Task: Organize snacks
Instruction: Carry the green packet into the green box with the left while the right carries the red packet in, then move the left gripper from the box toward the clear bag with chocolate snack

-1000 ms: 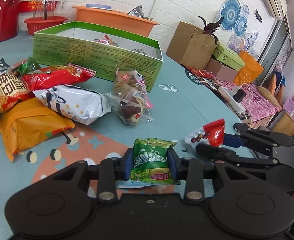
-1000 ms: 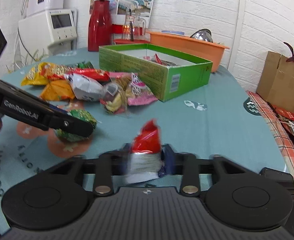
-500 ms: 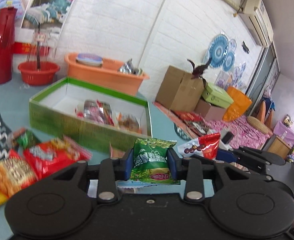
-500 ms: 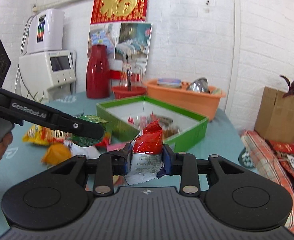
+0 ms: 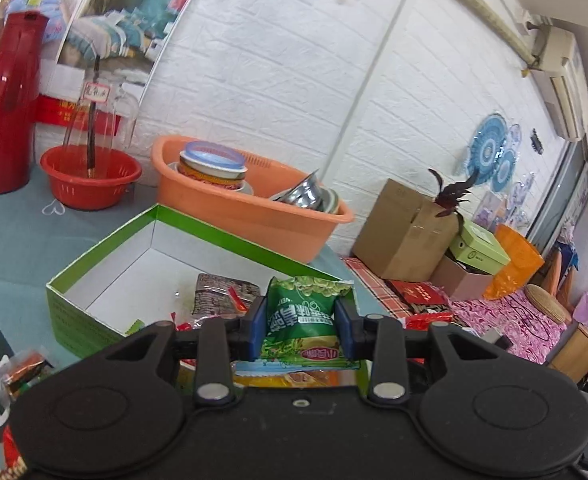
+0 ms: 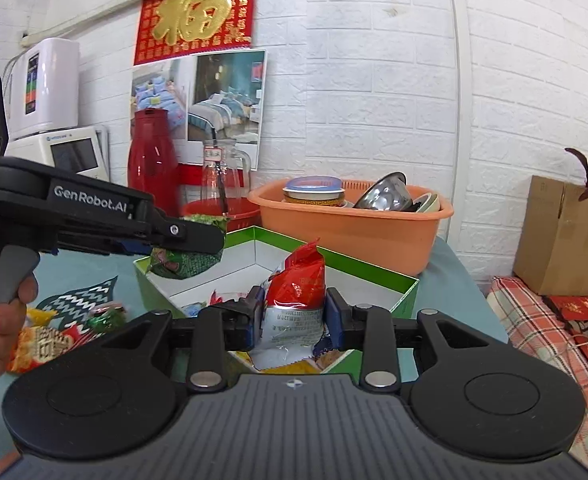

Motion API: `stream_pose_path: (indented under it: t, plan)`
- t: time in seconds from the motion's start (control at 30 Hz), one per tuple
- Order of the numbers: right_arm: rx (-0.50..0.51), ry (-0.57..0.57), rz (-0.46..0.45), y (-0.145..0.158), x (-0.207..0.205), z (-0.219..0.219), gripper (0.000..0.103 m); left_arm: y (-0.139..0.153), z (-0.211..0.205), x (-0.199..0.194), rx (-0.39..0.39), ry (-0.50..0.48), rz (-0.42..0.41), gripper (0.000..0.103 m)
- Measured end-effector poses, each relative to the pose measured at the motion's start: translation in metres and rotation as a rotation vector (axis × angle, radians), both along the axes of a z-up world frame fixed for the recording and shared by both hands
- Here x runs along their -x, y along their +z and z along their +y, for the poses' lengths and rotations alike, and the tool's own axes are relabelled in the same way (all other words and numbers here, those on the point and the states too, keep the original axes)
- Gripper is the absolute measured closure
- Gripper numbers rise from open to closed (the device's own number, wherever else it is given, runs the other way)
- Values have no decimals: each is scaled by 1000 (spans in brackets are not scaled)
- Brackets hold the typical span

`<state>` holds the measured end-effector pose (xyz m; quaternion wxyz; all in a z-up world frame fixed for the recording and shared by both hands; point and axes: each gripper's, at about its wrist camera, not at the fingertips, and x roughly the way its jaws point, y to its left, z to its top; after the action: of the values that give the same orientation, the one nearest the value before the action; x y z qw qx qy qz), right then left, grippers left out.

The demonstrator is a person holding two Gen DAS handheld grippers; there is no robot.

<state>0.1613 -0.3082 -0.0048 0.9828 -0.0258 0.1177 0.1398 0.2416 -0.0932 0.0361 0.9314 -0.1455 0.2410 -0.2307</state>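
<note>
Clamped between the blue pads of my left gripper (image 5: 301, 330) was a green snack packet (image 5: 303, 320), held upright with its crimped top above the fingertips. My right gripper (image 6: 293, 320) was likewise closed on a red and silver snack packet (image 6: 296, 300), red end uppermost. Both packets hung over the near part of the green box (image 5: 106, 256), which sat open on the teal tablecloth (image 5: 14, 236). Inside the box, near its right end, lay a dark wrapped snack (image 5: 224, 294) and some smaller wrappers, partly hidden by my fingers. To the left of the box, on the cloth, loose snack packets (image 6: 54, 338) were piled near my left hand (image 6: 4, 316), which gripped the tool's trigger. Beyond the box stood an orange basin (image 5: 250, 216) holding bowls, touching or just behind the box's far wall; I could not tell which. Further left were a red basket (image 5: 90, 180) and a red thermos (image 5: 4, 100), against the white brick wall (image 5: 274, 60).
</note>
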Motion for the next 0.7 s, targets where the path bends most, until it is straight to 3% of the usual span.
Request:
stream_pose_path:
  t: [0.17, 0.27, 0.3, 0.33, 0.5, 0.7]
  plan:
    - [-11, -10, 14, -9, -26, 3, 46, -18, -2, -26, 0, 5, 37, 23]
    - [22, 0, 26, -22, -41, 8, 34, -29, -1, -35, 9, 17, 57, 0]
    - [43, 5, 31, -26, -45, 11, 12, -31, 0, -36, 13, 32, 58, 0]
    - [64, 1, 38, -30, -46, 12, 0, -32, 1, -35, 12, 48, 50, 0]
    - [97, -15, 10, -36, -37, 11, 0, -27, 6, -28, -17, 71, 21, 0]
    - [76, -18, -16, -17, -15, 9, 0, -9, 10, -4, -21, 71, 6, 0]
